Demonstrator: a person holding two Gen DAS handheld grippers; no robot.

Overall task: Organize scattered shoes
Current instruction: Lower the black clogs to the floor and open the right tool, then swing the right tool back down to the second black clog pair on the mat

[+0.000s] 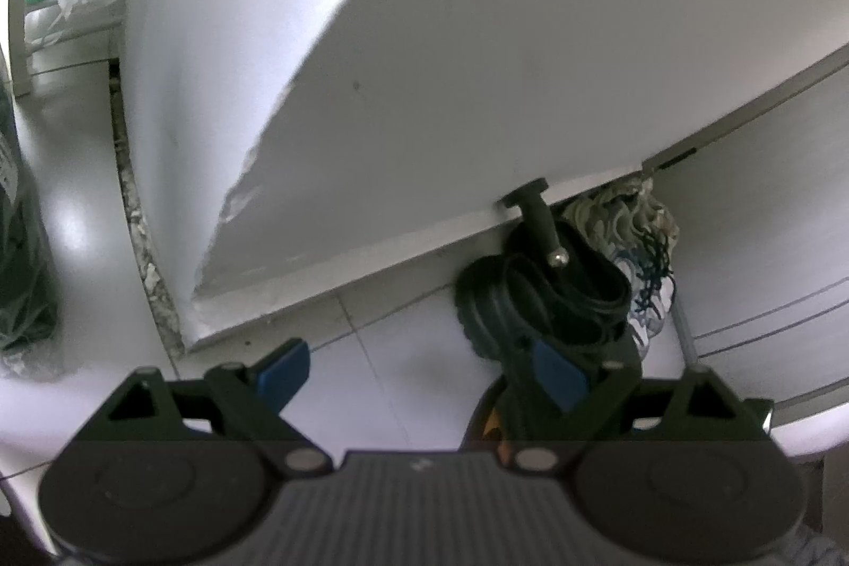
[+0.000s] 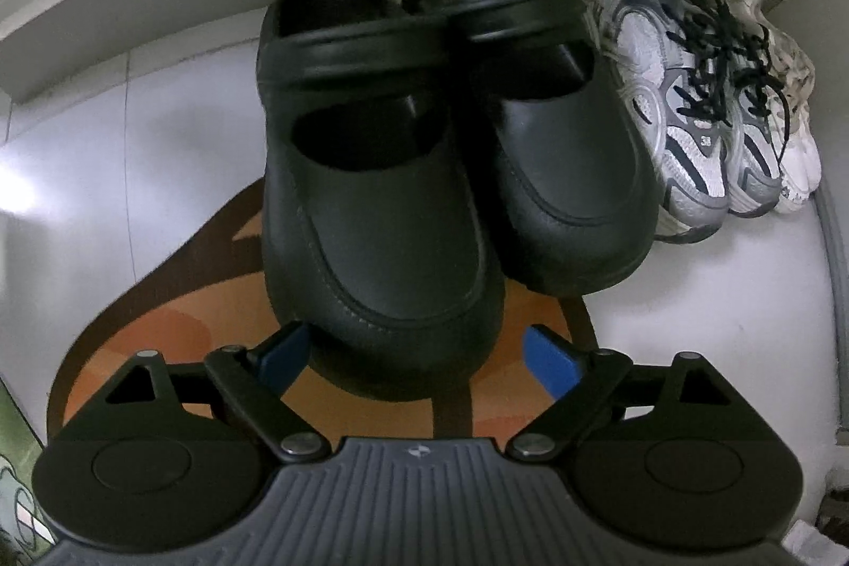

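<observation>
Two black clogs (image 2: 424,152) sat side by side on the floor (image 2: 159,141), toes toward the camera, heels under the edge of a white cabinet (image 1: 424,62). They were smooth, rounded rubber-like shoes, each with a heel strap across its opening and a stitched seam round the toe. The near toes rested on an orange and brown mat (image 2: 159,327). To their right stood two grey and white mesh sneakers (image 2: 700,131) with dark laces, tight against each other and touching the right clog. Further right was at least one cream shoe (image 2: 790,141); whether it had a partner, I could not tell.

The right hand-held gripper (image 2: 419,354) pointed steeply down, its blue pads apart on either side of the left clog's toe, not pressing it. The left hand-held gripper (image 1: 419,369) was also spread wide, empty, above pale glossy tile. A black knob (image 1: 536,216) with a metal tip stuck out from the cabinet.
</observation>
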